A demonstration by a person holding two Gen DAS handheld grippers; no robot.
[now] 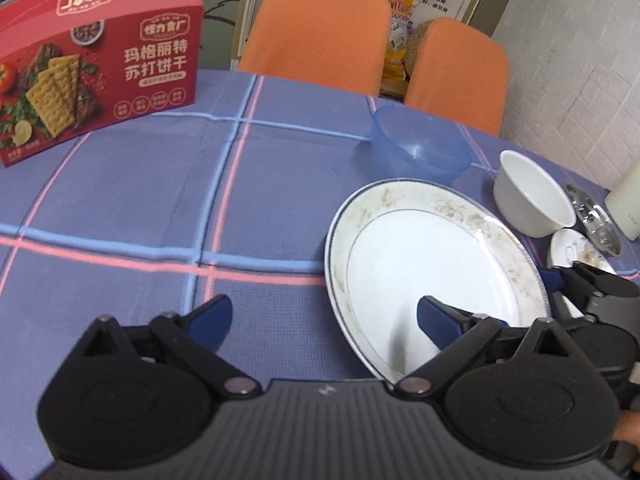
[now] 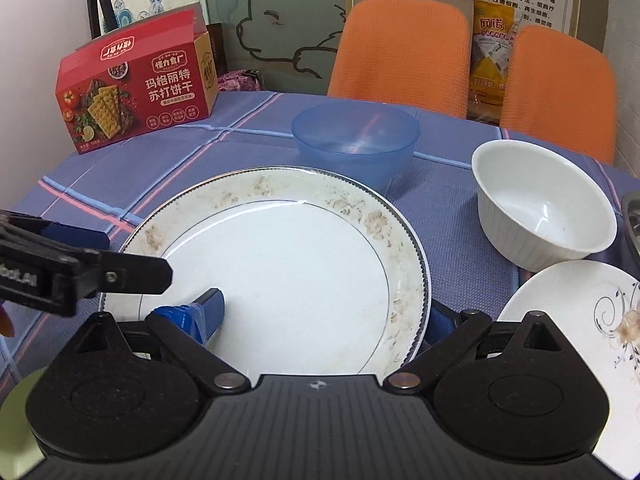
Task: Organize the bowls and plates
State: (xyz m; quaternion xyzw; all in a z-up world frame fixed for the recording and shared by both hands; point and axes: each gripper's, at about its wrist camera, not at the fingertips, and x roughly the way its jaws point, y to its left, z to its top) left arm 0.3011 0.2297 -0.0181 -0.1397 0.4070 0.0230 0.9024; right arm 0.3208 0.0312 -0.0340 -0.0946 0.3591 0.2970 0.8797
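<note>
A large white plate (image 1: 420, 264) (image 2: 280, 264) with a faded floral rim lies on the blue checked tablecloth (image 1: 140, 208). My left gripper (image 1: 324, 320) is open wide, its right finger over the plate's near part and its left finger over bare cloth. My right gripper (image 2: 322, 316) is also open wide, its left finger on the plate's face and its right finger just outside the rim, partly hidden by it. Behind the plate stands a clear blue bowl (image 1: 420, 144) (image 2: 356, 136). A white bowl (image 1: 532, 200) (image 2: 544, 208) and a small flowered plate (image 1: 576, 248) (image 2: 568, 320) sit to the right.
A red cracker box (image 1: 96, 60) (image 2: 136, 84) stands at the back left of the table. Two orange chairs (image 1: 316, 28) (image 2: 404, 44) are pushed up to the far edge. At the far right sit a glass lid (image 1: 596, 220) and a white container (image 1: 628, 200).
</note>
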